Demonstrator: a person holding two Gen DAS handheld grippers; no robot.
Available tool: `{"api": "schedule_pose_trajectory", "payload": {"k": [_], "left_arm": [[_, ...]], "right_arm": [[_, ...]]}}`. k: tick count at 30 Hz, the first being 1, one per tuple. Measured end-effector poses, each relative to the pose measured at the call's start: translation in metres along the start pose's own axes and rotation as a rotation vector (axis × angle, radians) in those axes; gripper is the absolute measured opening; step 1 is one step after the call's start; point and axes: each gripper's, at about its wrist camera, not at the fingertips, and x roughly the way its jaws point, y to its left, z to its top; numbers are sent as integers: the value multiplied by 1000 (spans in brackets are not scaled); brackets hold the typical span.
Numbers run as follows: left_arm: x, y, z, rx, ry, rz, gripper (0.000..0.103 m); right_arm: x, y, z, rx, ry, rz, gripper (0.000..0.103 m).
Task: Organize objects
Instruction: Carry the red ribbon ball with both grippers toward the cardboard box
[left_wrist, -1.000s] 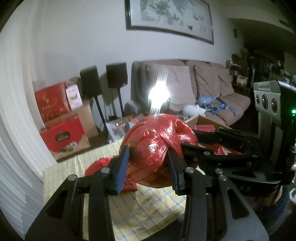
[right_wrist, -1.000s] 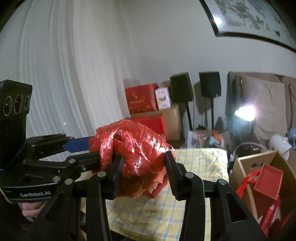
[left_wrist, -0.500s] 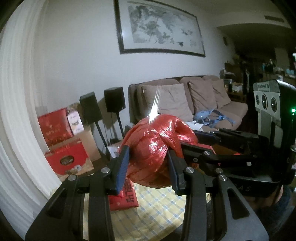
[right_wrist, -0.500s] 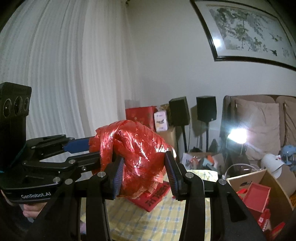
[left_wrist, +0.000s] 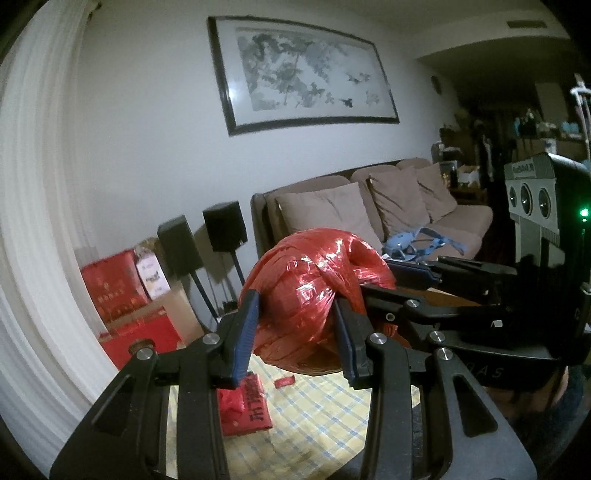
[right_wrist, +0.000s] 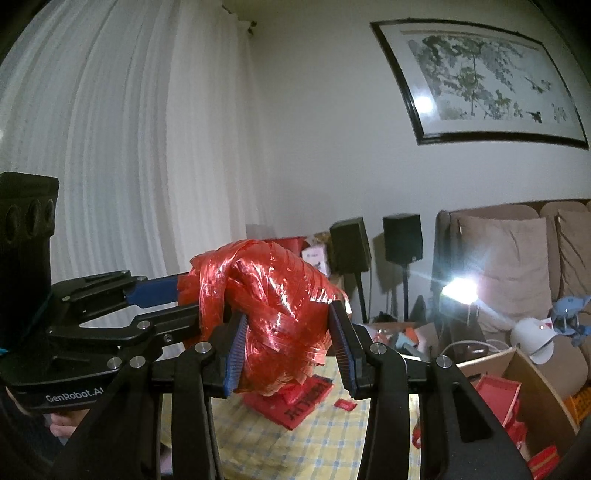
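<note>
- Left wrist view: the crinkled red shiny plastic bundle (left_wrist: 314, 291) has come up off the desk with yellow checked cloth (left_wrist: 314, 417) over the last second. The desk now shows lower in frame, and the framed ink painting (left_wrist: 303, 77) on the wall is fully visible where it was cut off before.
- Read: pick is done, this is the carry phase. The drop-off spot is not evident from this view.
- Left hand-held gripper (left_wrist: 295, 332): jaws part-way open, clamped on the bundle's sides, blue pads (left_wrist: 245, 332) pressing into the plastic. Grip unchanged across the second.
- The right hand-held gripper (left_wrist: 384, 280) comes in from the right of this view and bites the same bundle on its far side.
- Flat red packet with dark lettering (left_wrist: 247, 410) and small red card (left_wrist: 285, 381) lie on the desk below, apart from the bundle.
- Right wrist view: same lift. The desk has dropped lower, and more white curtain (right_wrist: 110, 147) and wall fill the frame.
- Right hand-held gripper (right_wrist: 286, 347): jaws part-way open, both pads tight on the bundle (right_wrist: 273, 314), loose strips hanging below.
- The left hand-held gripper (right_wrist: 177, 299) enters from the left of this view, tips buried in the bundle.
- Open brown cardboard box (right_wrist: 517, 387) holding red items sits lower right, beside the desk. Likely destination, a guess.
- Risk: two grips on one soft bundle; it could pull apart if the hands diverge.
</note>
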Motion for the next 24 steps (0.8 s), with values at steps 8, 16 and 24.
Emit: {"api": "schedule_pose_trajectory", "payload": {"k": [8,16,24], "left_arm": [[-30,-20,18,42,-70,-2,36],[-33,-35,21,15,-93,-54,36],[-11,-49,7,-9,-50,-59,36]], "right_arm": [[-37,10,21,-52,-59,-27,42],[-60,11,26,-104,-45,-86,42],[-50,-9,8,-153,27,-104,42]]}}
